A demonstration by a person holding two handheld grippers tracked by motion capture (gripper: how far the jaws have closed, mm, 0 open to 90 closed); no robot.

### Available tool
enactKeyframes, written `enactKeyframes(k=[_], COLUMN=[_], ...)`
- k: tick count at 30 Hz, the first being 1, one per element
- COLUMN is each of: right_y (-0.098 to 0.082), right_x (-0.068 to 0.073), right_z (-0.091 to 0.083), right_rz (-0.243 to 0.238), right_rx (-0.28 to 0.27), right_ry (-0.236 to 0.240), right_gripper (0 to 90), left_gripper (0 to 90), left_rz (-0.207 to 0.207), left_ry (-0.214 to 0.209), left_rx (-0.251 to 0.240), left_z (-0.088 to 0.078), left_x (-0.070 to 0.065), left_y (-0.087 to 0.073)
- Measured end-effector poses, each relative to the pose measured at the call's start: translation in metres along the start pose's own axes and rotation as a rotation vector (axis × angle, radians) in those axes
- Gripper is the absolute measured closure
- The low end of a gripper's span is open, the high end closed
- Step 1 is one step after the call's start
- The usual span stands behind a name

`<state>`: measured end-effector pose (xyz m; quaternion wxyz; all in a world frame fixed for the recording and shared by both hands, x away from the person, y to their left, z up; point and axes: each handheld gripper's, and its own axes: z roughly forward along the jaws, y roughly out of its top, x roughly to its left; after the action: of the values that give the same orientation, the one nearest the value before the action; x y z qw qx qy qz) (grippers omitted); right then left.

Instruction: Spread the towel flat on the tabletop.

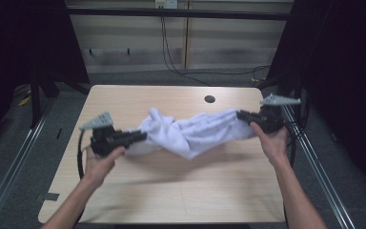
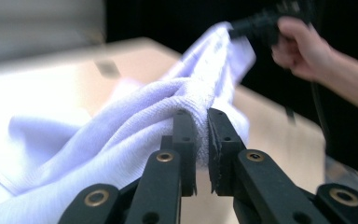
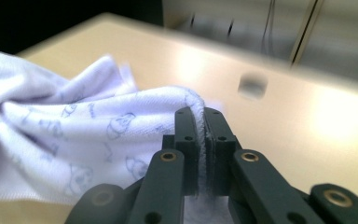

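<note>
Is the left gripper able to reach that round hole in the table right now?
Probably not: the left gripper is shut on the towel, and the hole lies beyond the bunched cloth.

Looked like lab or recording studio, not home. Bare light-wood table [image 1: 171, 191] with round cable hole [image 1: 209, 99] stood on grey carpet floor [image 1: 9, 157]. Black curtains [image 1: 348, 71] closed off both sides. Metal frame rails [image 1: 14, 157] ran along table edges. Black cables [image 1: 171, 62] hung from wall socket [image 1: 166, 4] and trailed over floor. Plain panelled wall [image 1: 133, 38] stood behind.
</note>
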<state>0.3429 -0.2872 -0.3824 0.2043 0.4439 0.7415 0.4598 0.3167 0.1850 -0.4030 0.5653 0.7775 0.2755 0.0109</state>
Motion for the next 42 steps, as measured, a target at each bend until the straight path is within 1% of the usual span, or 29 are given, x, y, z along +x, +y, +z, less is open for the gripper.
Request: enactKeyframes(k=[1, 2, 3, 4, 6, 8, 10, 11, 12, 13, 14, 15, 16, 17, 19, 20, 22, 23, 24, 25, 28, 29, 30, 31, 34, 36, 37, 41, 42], right_y=[-0.012, -0.026, -0.026, -0.039, -0.058, -0.072, -0.079, -0.081, -0.080, -0.080, -0.078, -0.078, -0.078, -0.078, -0.080, -0.082, -0.082, -0.082, -0.082, -0.081, -0.077, -0.075, -0.073, -0.073, -0.074, -0.075, -0.076, -0.074, -0.069], right_x=[-0.002, -0.004, -0.004, -0.007, -0.017, -0.029, -0.036, -0.034, -0.030, -0.030, -0.015, -0.015, -0.001, -0.001, 0.018, 0.031, 0.038, 0.046, 0.052, 0.060, 0.077, 0.083, 0.094, 0.094, 0.110, 0.113, 0.117, 0.131, 0.137], right_z=[0.003, 0.005, 0.005, 0.006, 0.005, 0.002, -0.002, -0.009, -0.012, -0.012, -0.016, -0.016, -0.015, -0.015, -0.007, 0.001, 0.006, 0.012, 0.015, 0.019, 0.028, 0.031, 0.037, 0.037, 0.046, 0.047, 0.049, 0.061, 0.070], right_rz=[-0.001, -0.004, -0.004, 0.005, 0.012, 0.021, 0.047, 0.050, 0.042, 0.042, 0.014, 0.014, -0.003, -0.003, -0.031, -0.032, -0.041, -0.060, -0.068, -0.087, -0.100, -0.107, -0.136, -0.136, -0.162, -0.165, -0.173, -0.189, -0.186], right_rx=[0.031, 0.067, 0.067, 0.090, 0.117, 0.154, 0.155, 0.119, 0.102, 0.102, 0.089, 0.089, 0.082, 0.082, 0.093, 0.098, 0.103, 0.110, 0.121, 0.126, 0.121, 0.123, 0.131, 0.131, 0.154, 0.163, 0.168, 0.188, 0.178], right_ry=[0.001, -0.010, -0.010, -0.017, -0.039, -0.085, -0.101, -0.114, -0.106, -0.106, -0.068, -0.068, -0.027, -0.027, 0.039, 0.082, 0.108, 0.137, 0.146, 0.163, 0.213, 0.233, 0.253, 0.253, 0.291, 0.307, 0.316, 0.348, 0.365], right_gripper=[85.5, 85.6, 85.6, 85.6, 85.4, 80.2, 62.3, 56.9, 55.3, 55.3, 55.1, 55.1, 55.1, 55.1, 55.5, 55.6, 55.5, 55.5, 55.5, 55.5, 55.7, 55.9, 56.2, 56.2, 55.7, 55.5, 54.9, 54.6, 54.7], left_gripper=[83.3, 83.0, 83.0, 81.6, 73.7, 65.2, 59.2, 53.6, 53.5, 53.5, 55.7, 57.6, 59.4, 61.3, 63.6, 71.9, 74.2, 80.0, 84.2, 86.1, 90.0, 90.0, 90.0, 90.0, 85.8, 82.7, 78.4, 74.1, 74.5], left_rz=[-0.012, -0.012, -0.013, -0.025, -0.024, -0.019, -0.023, -0.052, -0.052, -0.066, -0.055, -0.055, -0.087, -0.087, -0.062, -0.052, -0.063, -0.050, -0.014, -0.027, -0.015, -0.019, -0.004, -0.004, 0.007, 0.004, 0.001, -0.036, -0.046], left_ry=[-0.023, -0.023, -0.054, -0.082, -0.134, -0.144, -0.146, -0.100, -0.100, -0.073, 0.005, 0.005, 0.034, 0.034, 0.071, 0.075, 0.110, 0.109, 0.117, 0.112, 0.084, 0.060, 0.026, 0.026, -0.029, -0.040, -0.063, -0.032, 0.008], left_rx=[0.042, 0.042, 0.077, 0.111, 0.165, 0.157, 0.125, 0.090, 0.090, 0.082, 0.126, 0.126, 0.164, 0.164, 0.224, 0.244, 0.276, 0.306, 0.328, 0.329, 0.350, 0.361, 0.389, 0.389, 0.412, 0.405, 0.394, 0.306, 0.274], left_z=[0.008, 0.008, 0.014, 0.020, 0.025, 0.020, 0.013, 0.008, 0.008, 0.008, 0.016, 0.016, 0.029, 0.029, 0.042, 0.046, 0.054, 0.056, 0.059, 0.058, 0.058, 0.057, 0.057, 0.057, 0.052, 0.050, 0.047, 0.034, 0.028], left_x=[-0.003, -0.003, -0.006, -0.010, -0.018, -0.022, -0.018, -0.008, -0.008, -0.001, 0.016, 0.016, 0.033, 0.033, 0.044, 0.047, 0.053, 0.053, 0.050, 0.047, 0.031, 0.027, 0.012, 0.012, -0.009, -0.011, -0.011, -0.001, 0.010], left_y=[-0.014, -0.014, -0.025, -0.035, -0.051, -0.054, -0.052, -0.049, -0.049, -0.049, -0.051, -0.051, -0.058, -0.058, -0.061, -0.062, -0.067, -0.069, -0.074, -0.075, -0.079, -0.080, -0.084, -0.084, -0.089, -0.090, -0.088, -0.079, -0.075])
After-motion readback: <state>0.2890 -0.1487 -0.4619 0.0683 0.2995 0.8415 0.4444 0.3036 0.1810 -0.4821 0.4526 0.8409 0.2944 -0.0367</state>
